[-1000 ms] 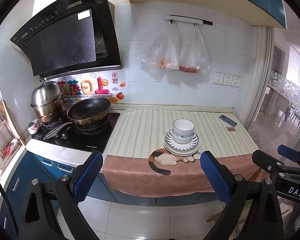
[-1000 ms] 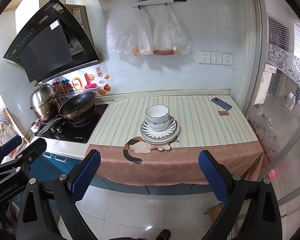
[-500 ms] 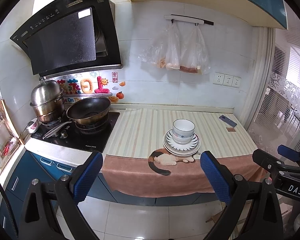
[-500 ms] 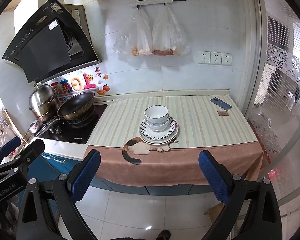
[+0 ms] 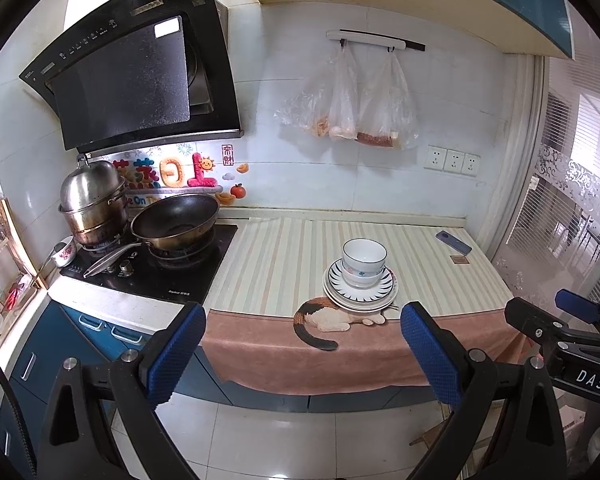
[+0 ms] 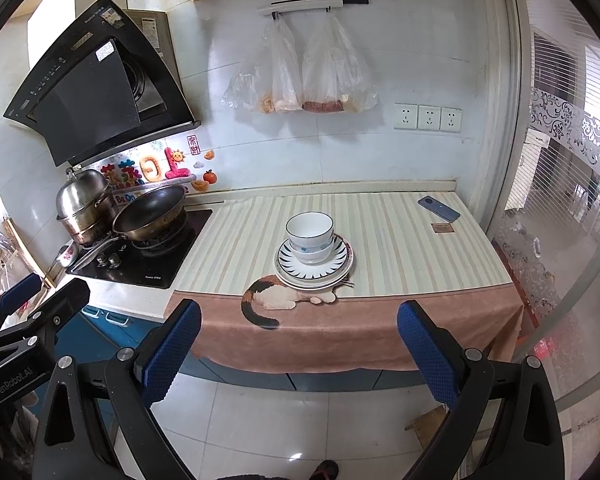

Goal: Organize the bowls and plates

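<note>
Stacked white bowls (image 5: 364, 262) (image 6: 309, 236) with dark rims sit on a pile of plates (image 5: 388, 294) (image 6: 340, 266), the top one striped, near the front of the striped counter mat. My left gripper (image 5: 302, 354) hangs open over the floor, well short of the counter, with nothing between its blue pads. My right gripper (image 6: 298, 350) is open and empty too, likewise back from the counter edge. Each gripper shows at the edge of the other's view.
A wok (image 5: 176, 226) and a steel steamer pot (image 5: 90, 202) stand on the black hob at the left, under the range hood (image 5: 136, 72). A phone (image 5: 454, 242) lies at the counter's back right. Plastic bags (image 5: 356, 100) hang on the wall. A glass partition (image 6: 560, 240) stands right.
Both views have drifted only slightly; the stack of bowls and plates has not moved, and both grippers stay open.
</note>
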The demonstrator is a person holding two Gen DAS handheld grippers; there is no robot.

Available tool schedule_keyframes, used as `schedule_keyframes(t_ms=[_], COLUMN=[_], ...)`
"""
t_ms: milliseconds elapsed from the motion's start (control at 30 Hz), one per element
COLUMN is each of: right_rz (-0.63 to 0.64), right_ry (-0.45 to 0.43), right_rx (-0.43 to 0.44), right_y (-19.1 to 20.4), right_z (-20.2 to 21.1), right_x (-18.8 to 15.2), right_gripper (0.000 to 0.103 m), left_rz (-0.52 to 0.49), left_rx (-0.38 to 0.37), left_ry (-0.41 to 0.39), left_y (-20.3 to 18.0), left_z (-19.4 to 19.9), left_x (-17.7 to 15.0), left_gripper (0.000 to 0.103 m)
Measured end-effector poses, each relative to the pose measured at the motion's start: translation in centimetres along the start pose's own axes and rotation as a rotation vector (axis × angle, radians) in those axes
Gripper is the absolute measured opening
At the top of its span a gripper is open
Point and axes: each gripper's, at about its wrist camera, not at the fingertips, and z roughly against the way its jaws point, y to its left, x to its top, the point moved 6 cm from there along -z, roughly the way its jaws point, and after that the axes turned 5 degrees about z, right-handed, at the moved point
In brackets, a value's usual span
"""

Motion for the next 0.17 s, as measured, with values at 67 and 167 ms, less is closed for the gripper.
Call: schedule_keyframes(t_ms=[67, 167], right_rz=[0.002, 0.000], right_ry=[-0.001, -0.003], right_rx=[-0.002, -0.002], right_y=[-0.02, -0.10], right_z=[-0.01, 0.00], right_x=[0.02, 0.05], right_gripper=[0.101, 0.101], left_rz=[-0.002, 0.001], left_rx=[0.001, 0.002], left_ry=[0.002, -0.001], left_y=[0.02, -0.22], left_z=[-0.02, 0.11], left_x=[-0.01, -0.06], left_gripper=[0.100, 0.100])
